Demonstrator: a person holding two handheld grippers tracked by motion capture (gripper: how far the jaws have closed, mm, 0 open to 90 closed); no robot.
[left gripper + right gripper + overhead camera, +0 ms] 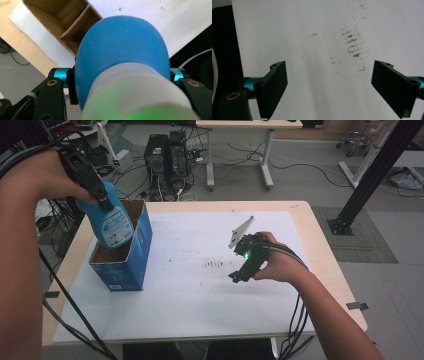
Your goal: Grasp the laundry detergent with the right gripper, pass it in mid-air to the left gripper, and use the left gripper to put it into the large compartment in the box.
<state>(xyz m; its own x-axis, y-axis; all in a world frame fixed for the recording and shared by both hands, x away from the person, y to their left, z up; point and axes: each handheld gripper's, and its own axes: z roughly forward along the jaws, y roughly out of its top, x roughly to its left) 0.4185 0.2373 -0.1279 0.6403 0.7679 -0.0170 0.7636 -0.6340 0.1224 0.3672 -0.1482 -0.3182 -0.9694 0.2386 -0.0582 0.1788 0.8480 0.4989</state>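
Over the open blue cardboard box [135, 255] at the table's [320, 260] left edge, the left gripper [102, 200] has its fingers clamped on a tilted blue bottle [112, 225]. Well apart, the right gripper [239, 276] rests low above the white sheet [190, 305], fingers spread apart with nothing between them.

A bottle [112, 222] sits partly in the box [142, 250], left on the table [320, 255].

A lab or technical workroom is indicated. Two computer towers [165, 152] are set on the floor amid tangled cables [235, 155], a black metal frame strut [372, 175] is bolted down, and plain work tables [240, 130] are seen behind.
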